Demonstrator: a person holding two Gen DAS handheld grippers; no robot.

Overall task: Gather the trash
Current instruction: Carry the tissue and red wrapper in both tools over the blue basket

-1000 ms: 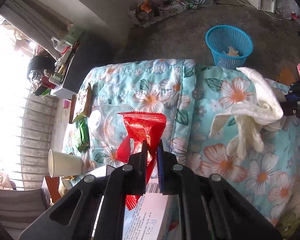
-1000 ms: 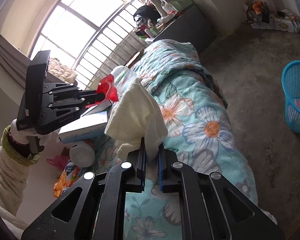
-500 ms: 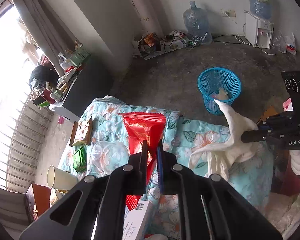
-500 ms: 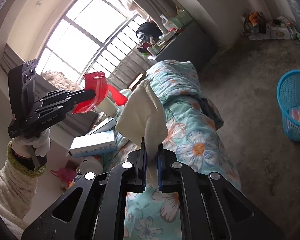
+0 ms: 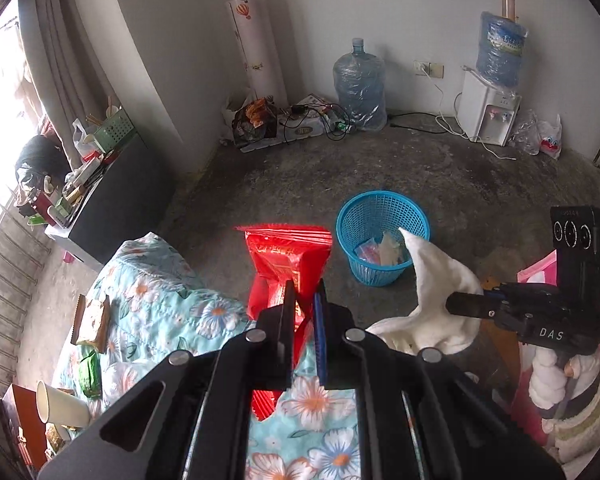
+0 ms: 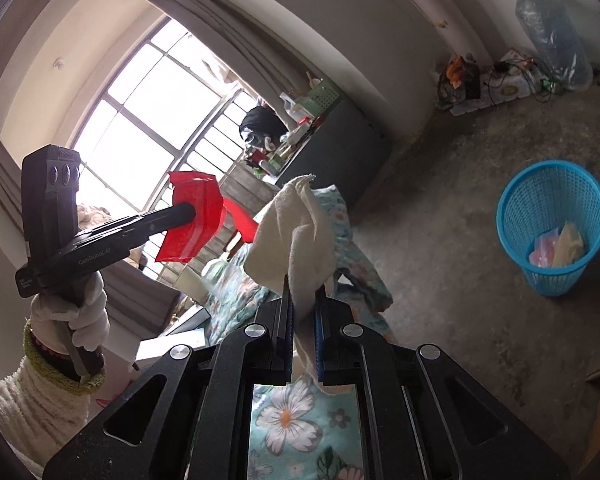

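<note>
My left gripper (image 5: 304, 294) is shut on a red snack wrapper (image 5: 288, 258), held up above the floral quilt (image 5: 160, 300). My right gripper (image 6: 303, 294) is shut on a crumpled white tissue (image 6: 296, 228), also held in the air. The right gripper with the tissue (image 5: 440, 280) shows at the right of the left wrist view; the left gripper with the red wrapper (image 6: 192, 216) shows at the left of the right wrist view. A blue mesh trash basket (image 5: 382, 216) (image 6: 552, 200) stands on the floor beyond both, with some trash inside.
On the quilt lie a brown wrapper (image 5: 92, 320), a green wrapper (image 5: 88, 372) and a paper cup (image 5: 58, 404). A white box (image 6: 172, 344) lies by the bed. Water bottles (image 5: 358, 84), a dispenser (image 5: 488, 118) and cables line the far wall. A dark cabinet (image 5: 112, 200) stands at left.
Both grippers have risen from the quilt with their items and tilted towards the room. The blue basket now sits nearer the middle of both views.
</note>
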